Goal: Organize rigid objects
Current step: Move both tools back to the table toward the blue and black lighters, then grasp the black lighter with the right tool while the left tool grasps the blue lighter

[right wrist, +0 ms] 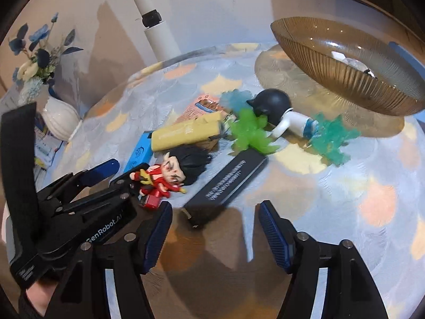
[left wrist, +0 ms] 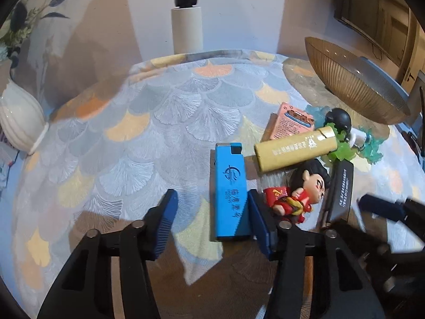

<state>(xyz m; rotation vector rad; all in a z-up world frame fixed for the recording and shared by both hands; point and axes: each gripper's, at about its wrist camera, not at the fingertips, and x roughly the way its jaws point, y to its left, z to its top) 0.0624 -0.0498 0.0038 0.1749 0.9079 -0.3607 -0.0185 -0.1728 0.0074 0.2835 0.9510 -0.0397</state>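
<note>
A blue lighter [left wrist: 231, 191] lies on the patterned tablecloth, between the fingers of my open left gripper [left wrist: 211, 199], close to the right finger. A yellow lighter [left wrist: 294, 150], a red-robed figurine [left wrist: 297, 194], a black lighter [left wrist: 340, 191], a pink box [left wrist: 288, 119], a black-headed figurine [right wrist: 281, 114] and green and teal plastic pieces [right wrist: 249, 133] lie beside it. My right gripper [right wrist: 215, 210] is open and empty, just in front of the black lighter [right wrist: 228, 180]. The left gripper shows at the left of the right wrist view [right wrist: 124, 170].
An amber ribbed glass bowl [right wrist: 345, 79] stands at the back right. A white vase [left wrist: 18, 119] with flowers is at the far left. A white pole [left wrist: 186, 21] rises behind the table. The table's far edge curves near the wall.
</note>
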